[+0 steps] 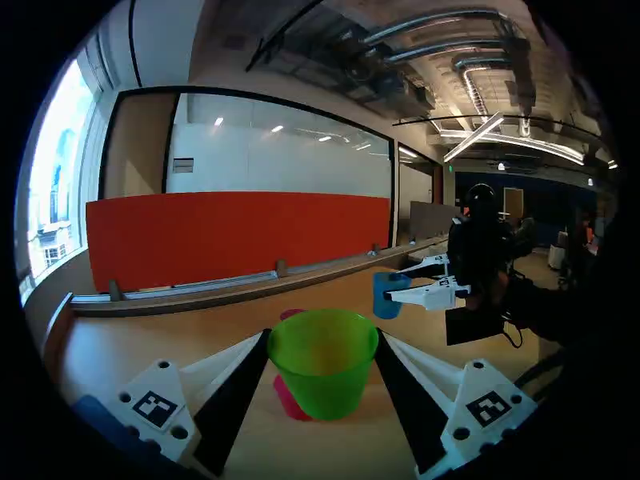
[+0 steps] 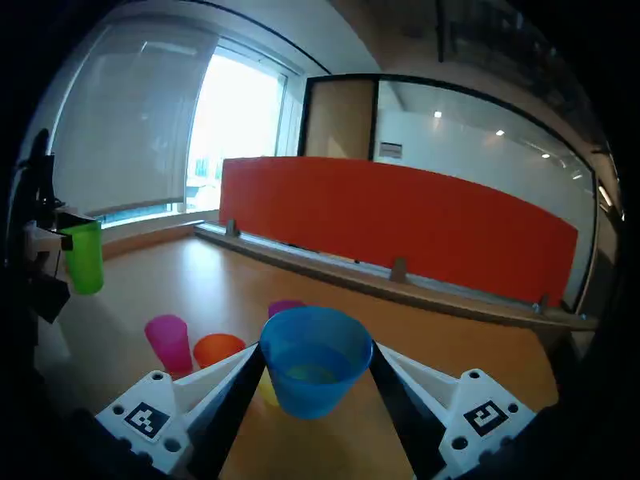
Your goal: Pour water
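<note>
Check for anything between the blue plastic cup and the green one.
Nothing visible: the blue plastic cup and green plastic cup have open air between them; the pink cup and orange cup stand lower.

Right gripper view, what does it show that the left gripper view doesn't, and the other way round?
Right gripper view: an orange cup and a yellow cup on the table. Left gripper view: a person in black and ceiling pipes. Both: the green cup and the blue cup, each held between jaws, a pink cup, the red panel and the table.
</note>
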Available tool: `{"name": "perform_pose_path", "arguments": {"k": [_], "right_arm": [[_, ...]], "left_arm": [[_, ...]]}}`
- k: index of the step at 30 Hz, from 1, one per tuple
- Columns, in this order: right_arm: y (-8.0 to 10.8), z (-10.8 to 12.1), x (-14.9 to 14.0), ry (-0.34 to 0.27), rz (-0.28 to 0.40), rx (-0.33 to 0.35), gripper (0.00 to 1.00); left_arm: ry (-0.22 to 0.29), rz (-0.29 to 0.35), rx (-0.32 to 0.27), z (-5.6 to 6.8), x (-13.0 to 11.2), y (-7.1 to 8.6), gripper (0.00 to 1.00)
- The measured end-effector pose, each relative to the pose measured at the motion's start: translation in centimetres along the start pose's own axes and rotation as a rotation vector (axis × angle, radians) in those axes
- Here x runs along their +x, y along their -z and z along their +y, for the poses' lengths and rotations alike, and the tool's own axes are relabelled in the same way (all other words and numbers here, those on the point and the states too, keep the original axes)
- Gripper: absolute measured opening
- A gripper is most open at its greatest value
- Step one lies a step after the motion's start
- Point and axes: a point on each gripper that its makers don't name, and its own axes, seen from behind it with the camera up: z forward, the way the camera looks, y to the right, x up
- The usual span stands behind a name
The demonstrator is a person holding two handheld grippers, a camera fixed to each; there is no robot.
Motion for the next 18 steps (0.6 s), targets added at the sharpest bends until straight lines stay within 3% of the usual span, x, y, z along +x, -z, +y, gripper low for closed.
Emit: {"name": "perform_pose_path", "arguments": {"k": [18], "right_arm": [[1.7,-3.2,5.1,-0.022,0.153,0.062,0.93]], "left_arm": [[-0.002,0.001,-0.017,0.2,0.2,-0.6,0.9]]}}
